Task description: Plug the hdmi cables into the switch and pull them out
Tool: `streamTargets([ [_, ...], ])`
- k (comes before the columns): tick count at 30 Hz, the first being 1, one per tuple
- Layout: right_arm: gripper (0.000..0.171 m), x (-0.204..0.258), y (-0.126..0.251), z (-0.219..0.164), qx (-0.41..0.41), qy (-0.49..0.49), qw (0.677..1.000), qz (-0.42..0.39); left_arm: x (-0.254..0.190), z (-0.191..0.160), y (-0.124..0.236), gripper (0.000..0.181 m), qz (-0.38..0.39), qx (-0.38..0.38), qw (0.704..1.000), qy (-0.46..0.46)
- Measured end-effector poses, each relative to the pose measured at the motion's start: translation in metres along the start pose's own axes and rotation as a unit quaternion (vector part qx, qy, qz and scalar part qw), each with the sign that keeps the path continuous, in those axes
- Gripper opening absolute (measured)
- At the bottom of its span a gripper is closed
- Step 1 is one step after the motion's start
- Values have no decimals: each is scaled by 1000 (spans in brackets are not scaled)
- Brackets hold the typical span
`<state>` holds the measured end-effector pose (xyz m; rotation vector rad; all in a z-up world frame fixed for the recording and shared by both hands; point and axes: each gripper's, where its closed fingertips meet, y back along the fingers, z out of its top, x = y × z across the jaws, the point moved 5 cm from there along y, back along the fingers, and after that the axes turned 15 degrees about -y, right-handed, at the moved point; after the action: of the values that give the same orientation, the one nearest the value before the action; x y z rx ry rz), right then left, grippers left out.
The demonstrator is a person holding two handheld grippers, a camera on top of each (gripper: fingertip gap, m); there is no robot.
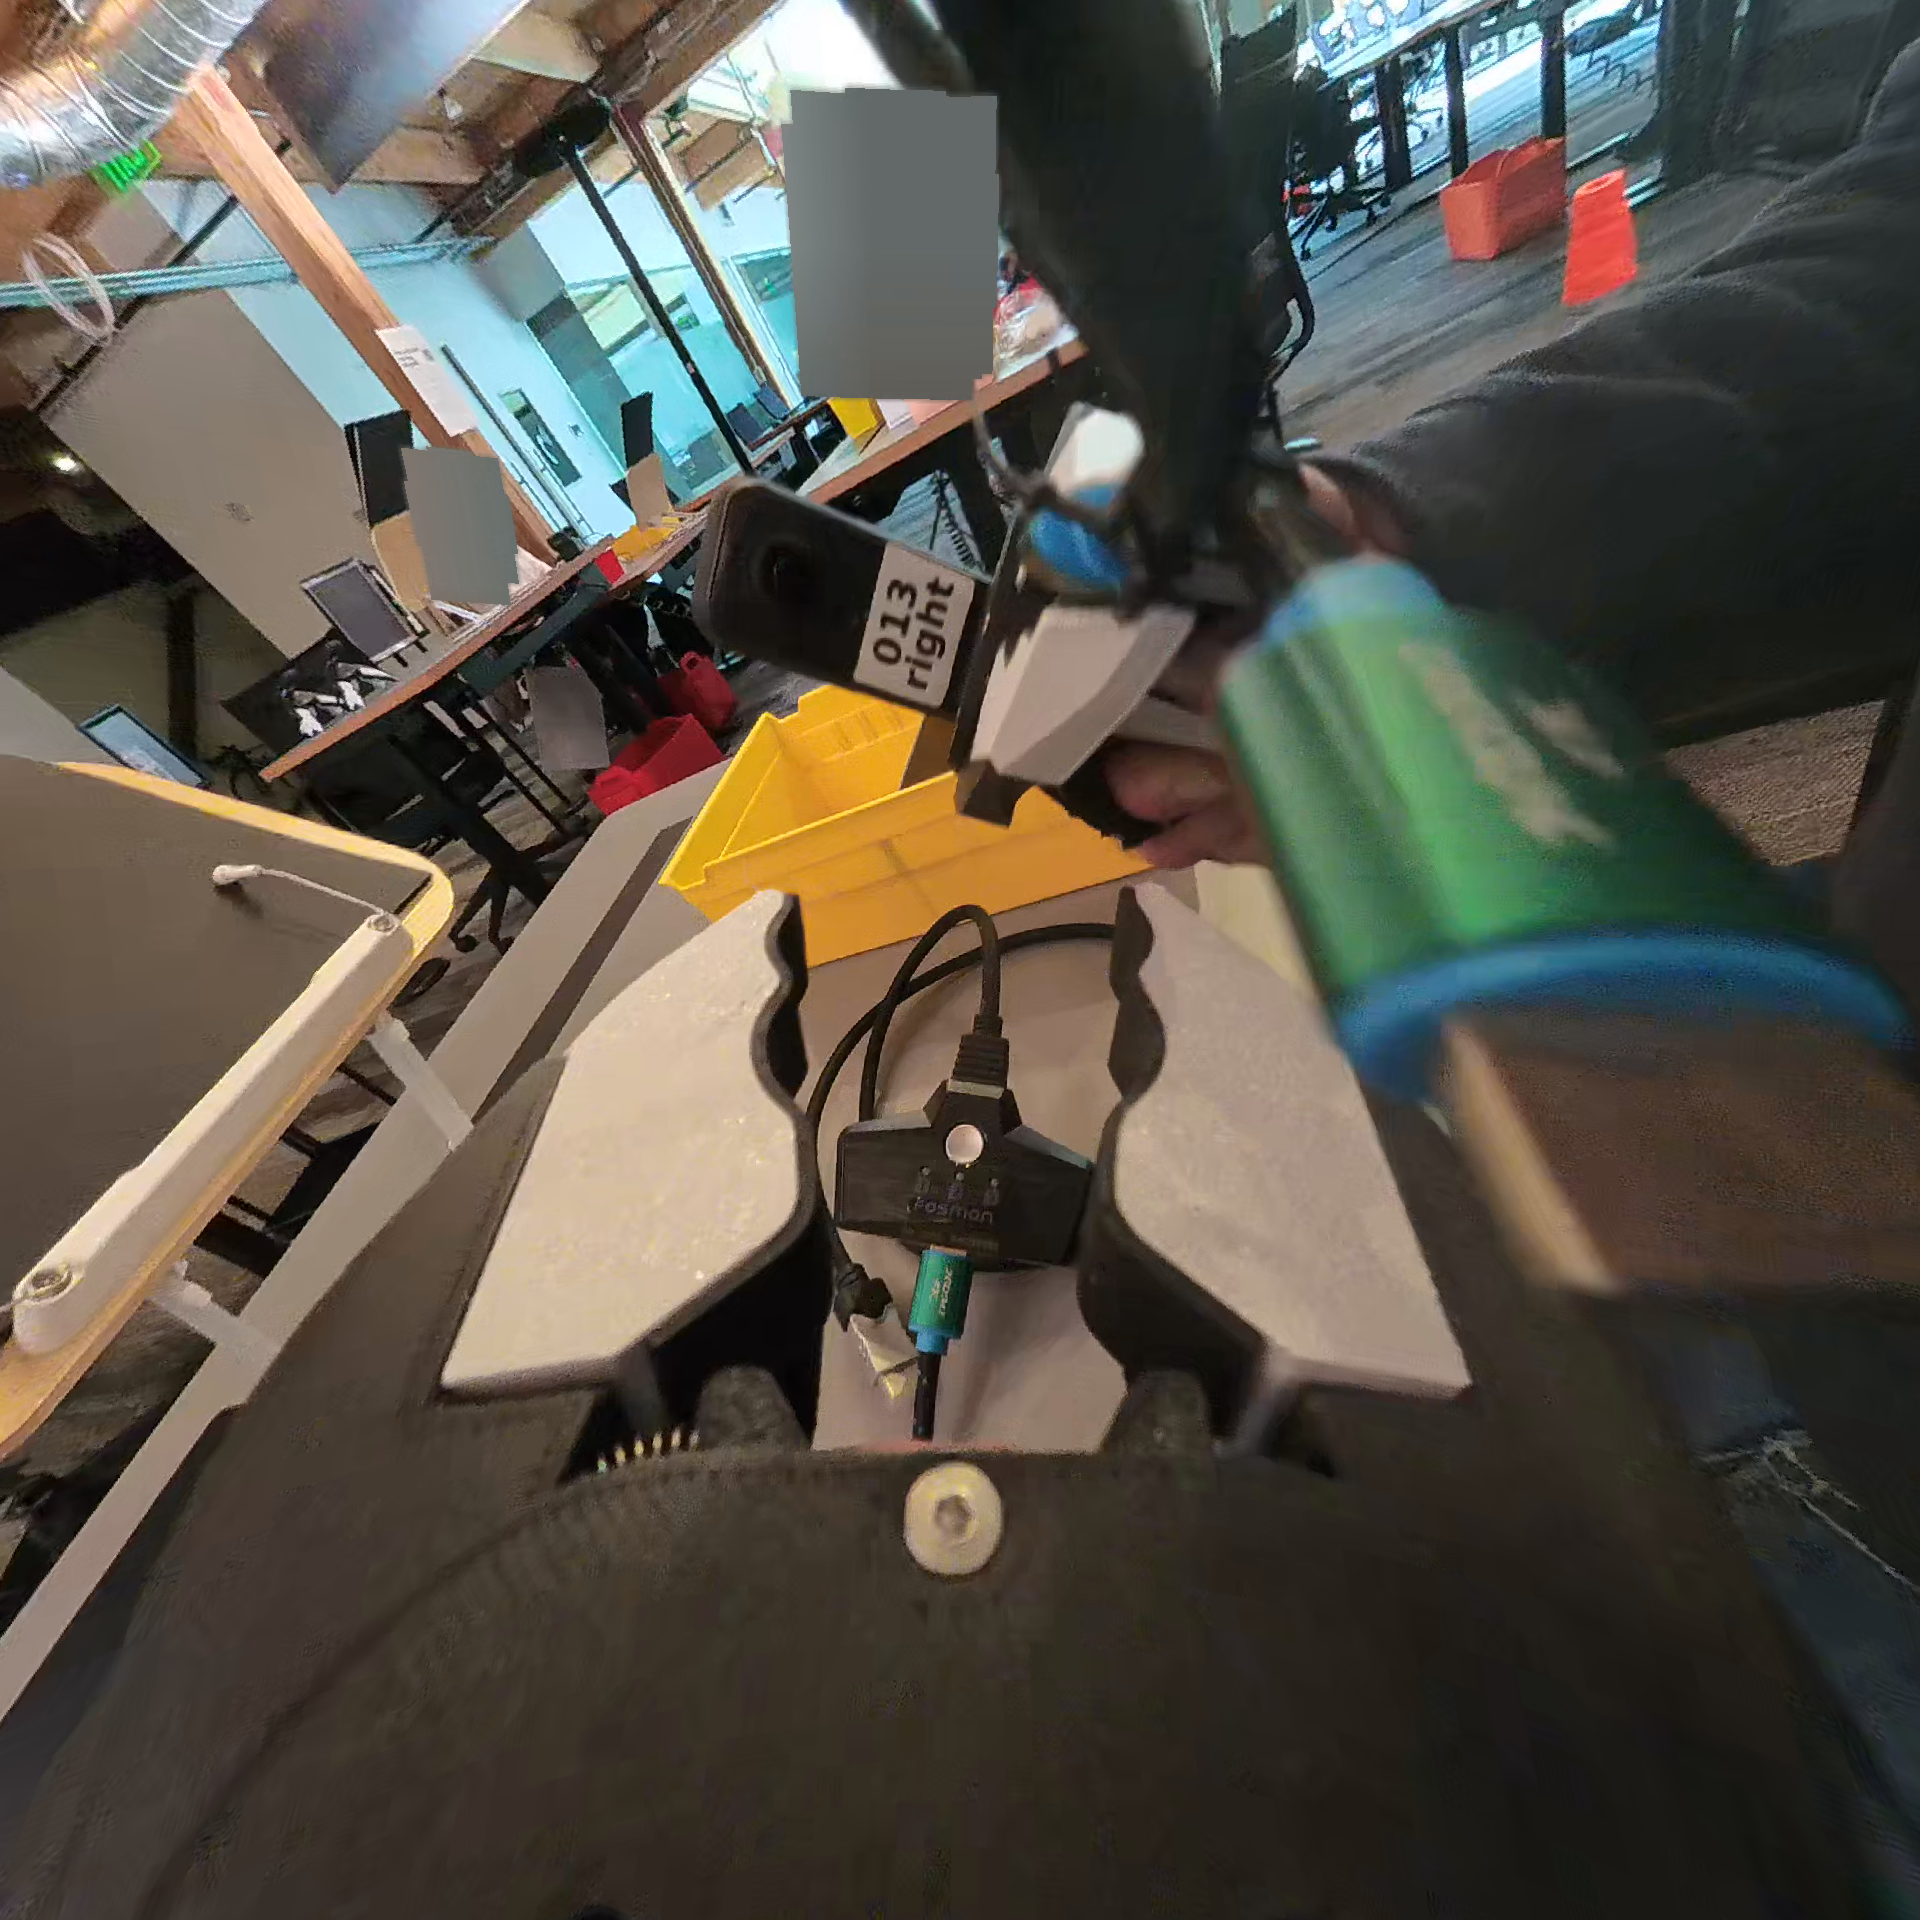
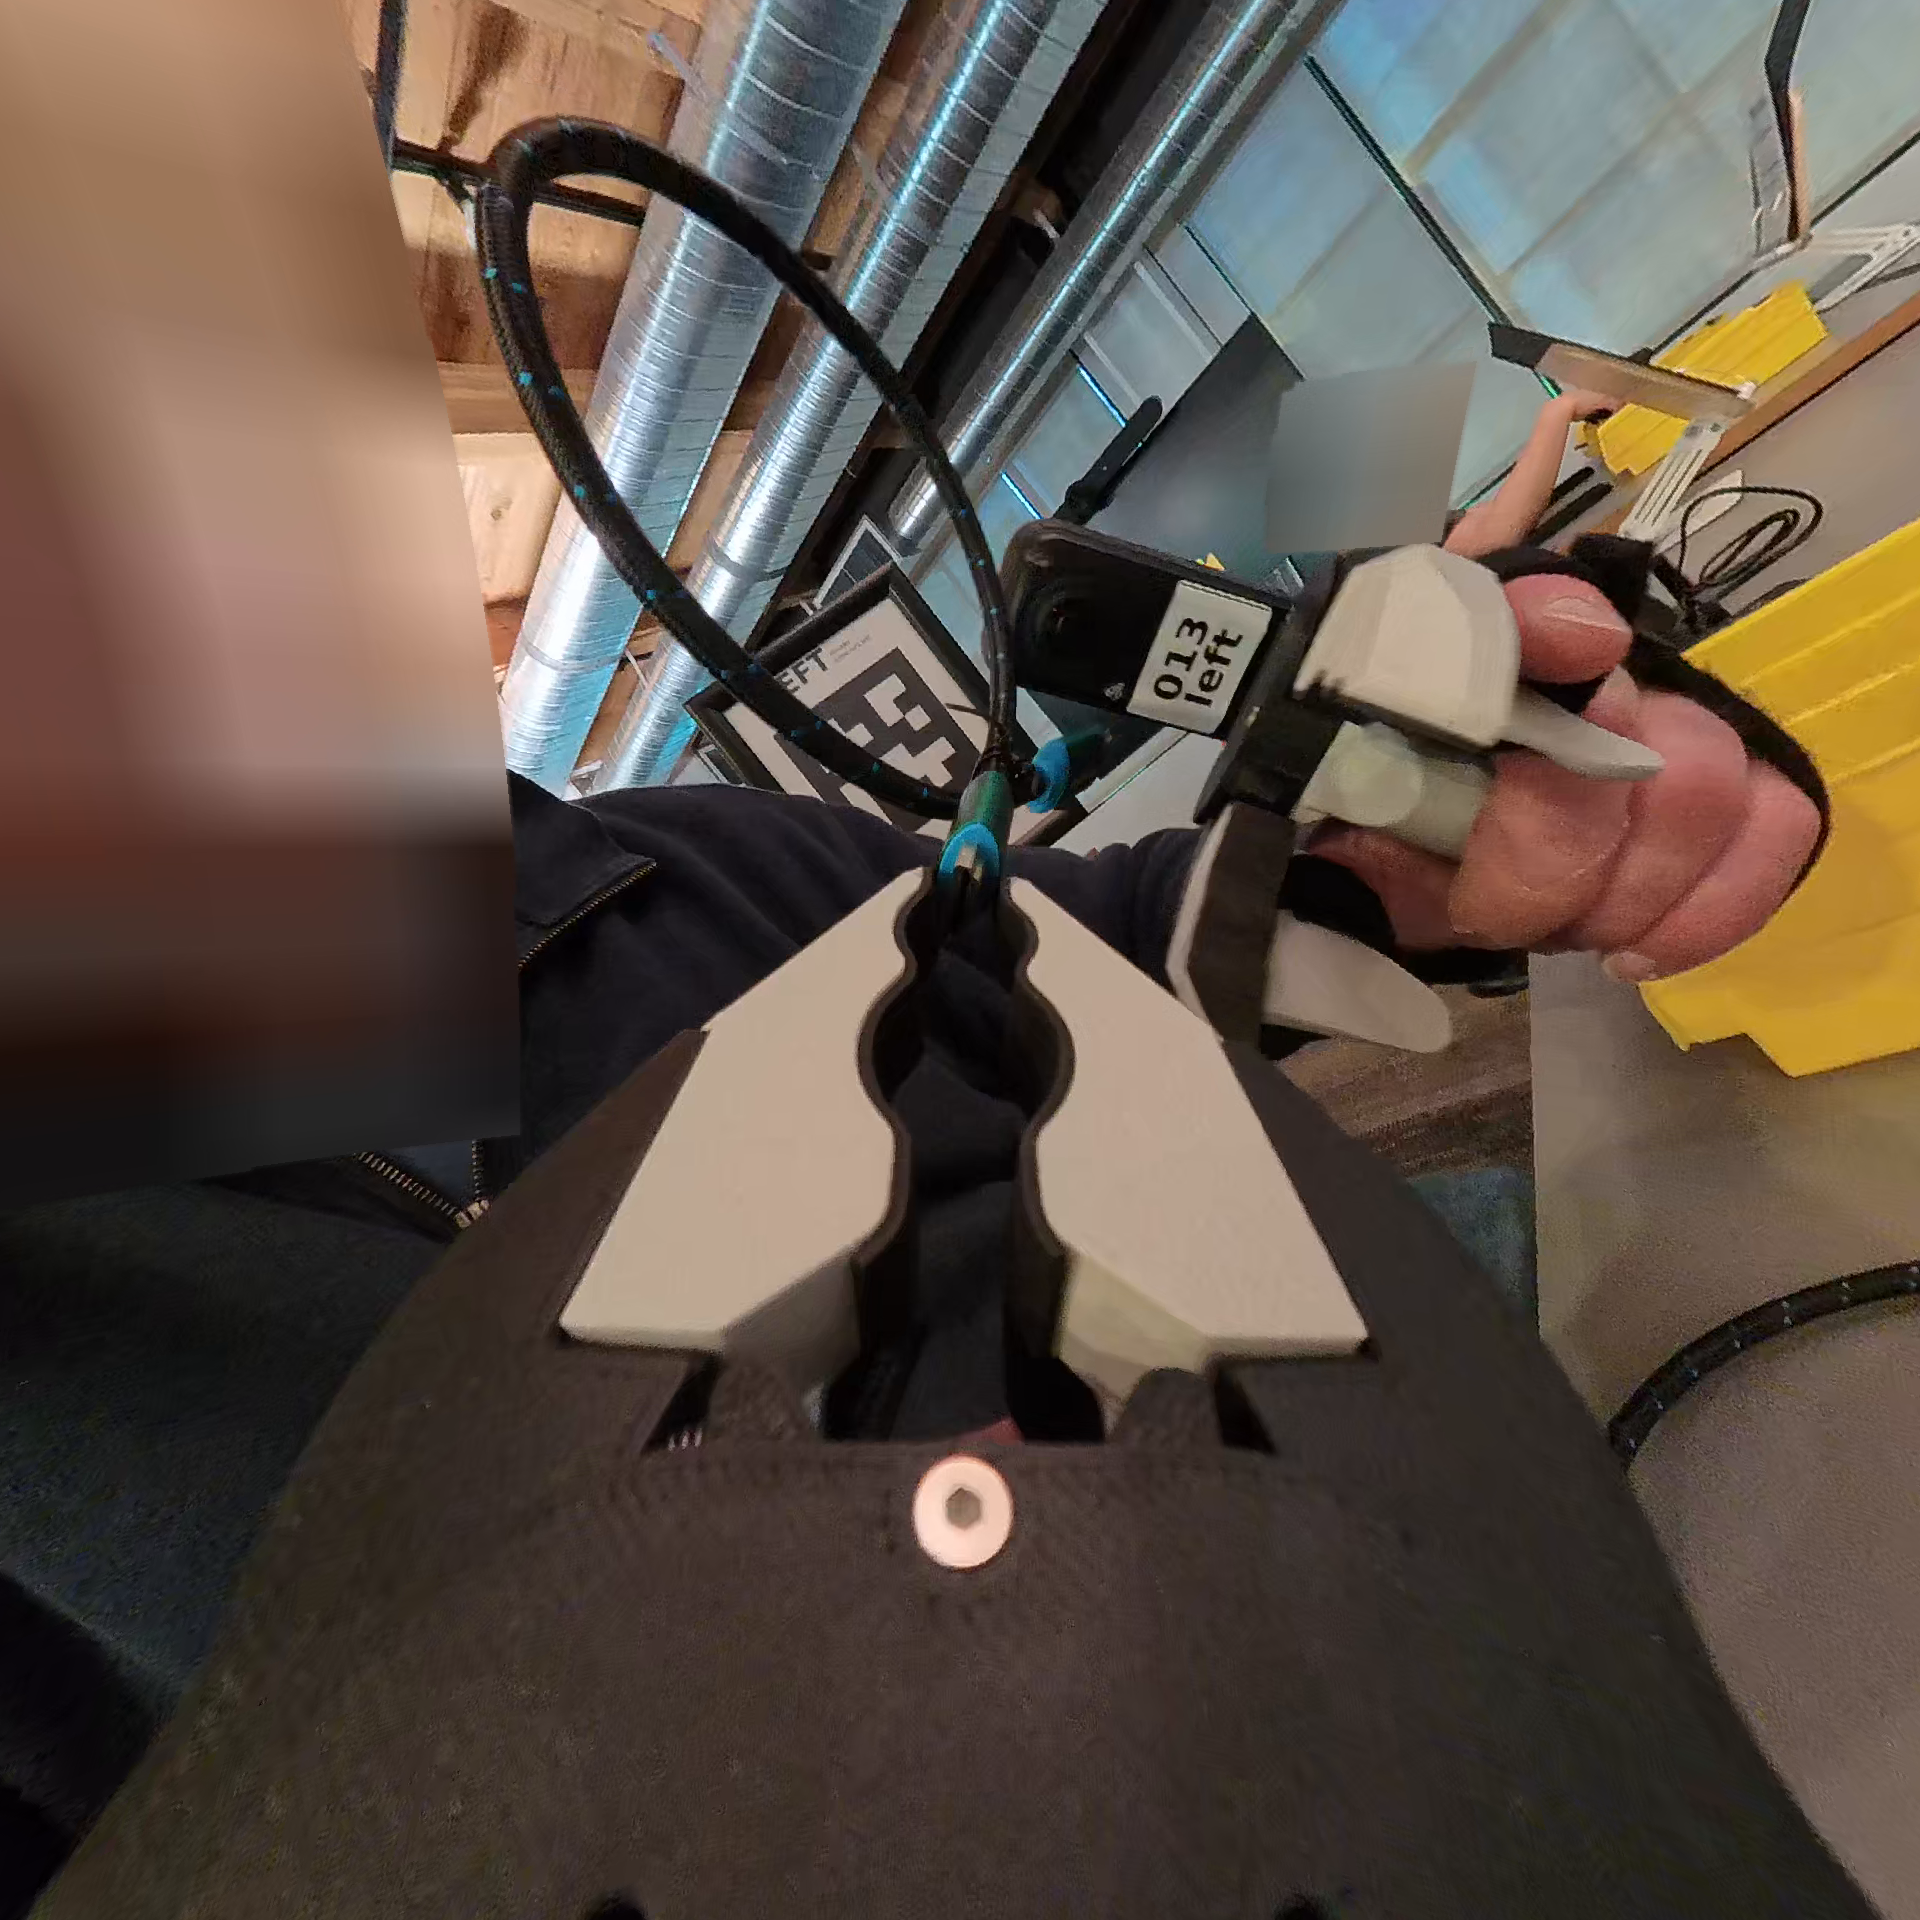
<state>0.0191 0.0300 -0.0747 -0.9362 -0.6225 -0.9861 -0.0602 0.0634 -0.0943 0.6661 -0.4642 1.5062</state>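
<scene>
Grey tabletop [image 1: 1039, 997]: our left gripper [image 1: 961, 1122] gapes around the switch [image 1: 961, 1184], steadying it; our right gripper [image 2: 966, 894] pinches a green HDMI plug [image 2: 971, 831] aloft, ready for insertion.

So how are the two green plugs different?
The plug by the switch lies on the table, seemingly plugged in, with the left gripper open around it. The other plug is up in the air, pinched by the right gripper. Both are green with blue ends.
</scene>
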Motion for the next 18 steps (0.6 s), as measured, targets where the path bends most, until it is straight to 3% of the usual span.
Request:
streamTargets([
  [6,7,-18,12,-3,-10,-42,999,-20,-4,30,1,39,-19,-54,998,-1],
  [18,7,-18,16,-7,-31,-45,998,-26,-12,32,-3,23,-24,-61,997,35],
])
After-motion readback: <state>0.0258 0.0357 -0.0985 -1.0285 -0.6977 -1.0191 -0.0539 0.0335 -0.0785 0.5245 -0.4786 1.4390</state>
